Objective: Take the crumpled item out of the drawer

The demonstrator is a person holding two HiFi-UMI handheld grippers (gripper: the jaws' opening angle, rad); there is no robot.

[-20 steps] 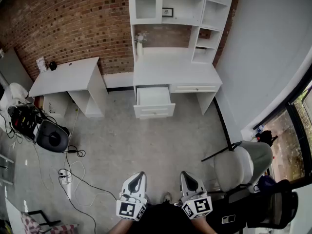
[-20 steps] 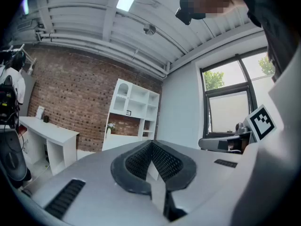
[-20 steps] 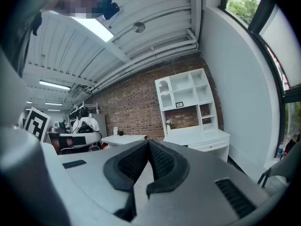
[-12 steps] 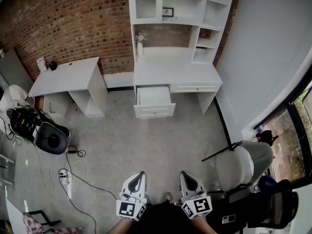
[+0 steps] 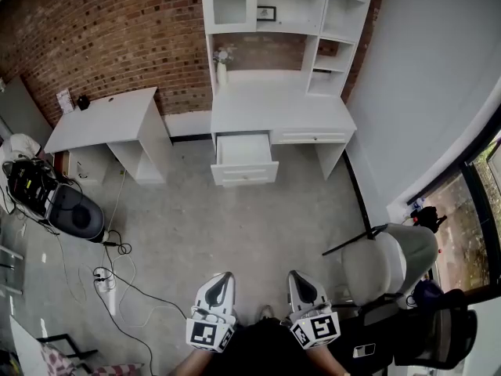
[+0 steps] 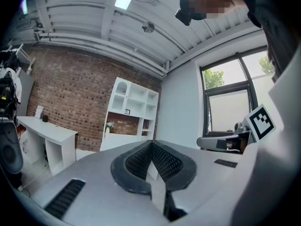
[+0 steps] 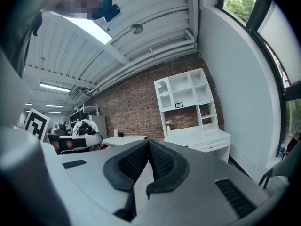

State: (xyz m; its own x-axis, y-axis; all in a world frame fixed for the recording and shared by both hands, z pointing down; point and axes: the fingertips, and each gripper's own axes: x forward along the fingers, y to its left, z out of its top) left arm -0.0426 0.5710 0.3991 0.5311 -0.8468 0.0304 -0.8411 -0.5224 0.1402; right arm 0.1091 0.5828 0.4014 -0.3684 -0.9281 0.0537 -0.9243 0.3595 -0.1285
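Note:
A white desk (image 5: 282, 116) with a shelf unit stands against the brick wall at the far side of the room. Its left drawer (image 5: 244, 159) is pulled out; what lies inside is too small to tell. My left gripper (image 5: 221, 279) and right gripper (image 5: 297, 277) are held close to the body at the bottom of the head view, far from the desk, pointing level toward it. Both are shut with nothing between the jaws. In the left gripper view the pads (image 6: 162, 161) meet at the tip, and in the right gripper view the pads (image 7: 157, 158) meet likewise.
A second white desk (image 5: 106, 124) stands at the left by the wall. A black bin (image 5: 74, 214) and cables (image 5: 109, 280) lie on the floor at the left. A grey office chair (image 5: 387, 265) stands at the right near the window.
The view has shifted slightly: the desk and the floor items sit a little higher and further left in the picture. Both grippers keep their place and stay shut.

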